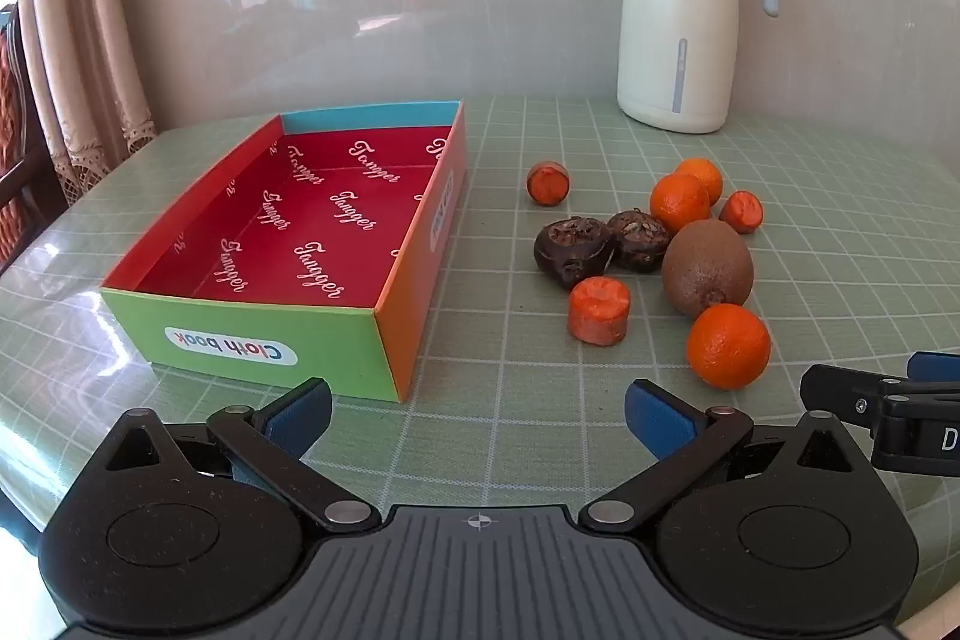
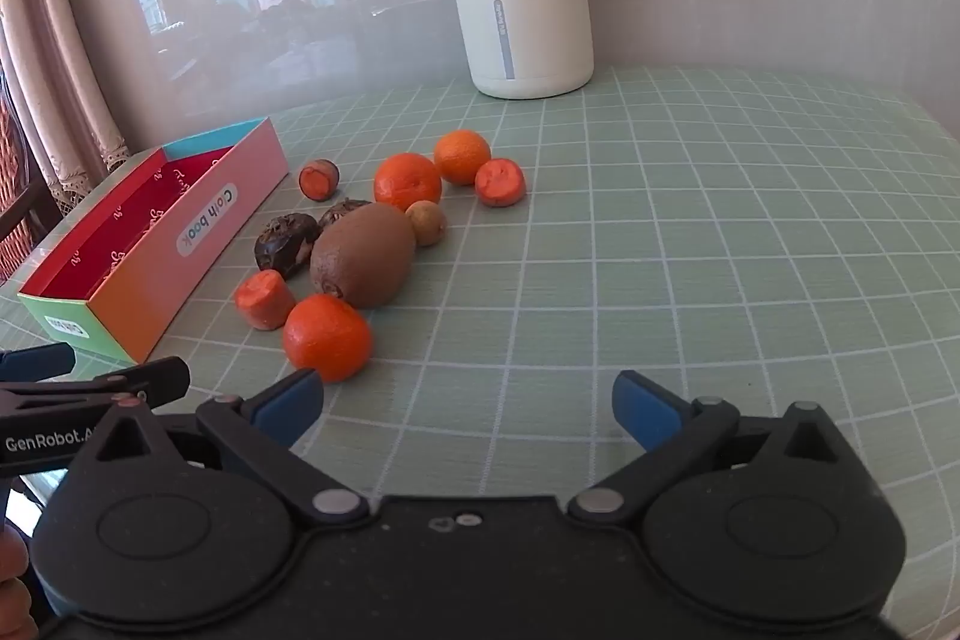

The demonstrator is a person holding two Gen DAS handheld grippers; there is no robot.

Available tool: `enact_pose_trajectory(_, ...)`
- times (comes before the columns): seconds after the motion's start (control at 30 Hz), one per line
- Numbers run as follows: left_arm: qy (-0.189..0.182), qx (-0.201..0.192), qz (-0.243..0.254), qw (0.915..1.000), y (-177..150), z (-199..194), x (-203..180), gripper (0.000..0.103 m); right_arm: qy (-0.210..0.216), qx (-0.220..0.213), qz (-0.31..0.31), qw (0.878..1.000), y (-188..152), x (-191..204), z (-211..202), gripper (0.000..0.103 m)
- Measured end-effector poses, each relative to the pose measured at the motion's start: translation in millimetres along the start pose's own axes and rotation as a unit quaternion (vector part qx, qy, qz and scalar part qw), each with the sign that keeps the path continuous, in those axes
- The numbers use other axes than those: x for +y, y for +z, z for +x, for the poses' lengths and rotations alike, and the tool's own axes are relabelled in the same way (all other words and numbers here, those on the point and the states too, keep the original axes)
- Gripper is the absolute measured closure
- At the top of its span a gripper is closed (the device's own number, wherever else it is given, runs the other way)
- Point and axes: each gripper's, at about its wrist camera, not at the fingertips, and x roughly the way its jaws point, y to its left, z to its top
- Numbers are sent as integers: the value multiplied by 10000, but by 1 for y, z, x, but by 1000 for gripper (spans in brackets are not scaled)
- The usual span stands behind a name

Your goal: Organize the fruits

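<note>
left gripper (image 1: 477, 415) spread wide, empty | right gripper (image 2: 468, 409) likewise | nearest mandarin (image 2: 327, 337) just ahead-left of right jaws | box (image 1: 384, 340) ahead-left | advice: centre jaws on mandarin, close gently

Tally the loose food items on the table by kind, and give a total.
Oranges: 3, the nearest
Carrot chunks: 3, the nearest
Dark water chestnuts: 2, one at
Kiwi: 1
Small tan round fruit: 1
Total: 10, all outside the box.
</note>
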Motion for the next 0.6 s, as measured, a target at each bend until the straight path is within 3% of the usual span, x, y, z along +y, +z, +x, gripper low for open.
enact_pose_trajectory(0.6,4,1,3,10000,0,0,-1,0,35,5,3,10000,0,1,0,0)
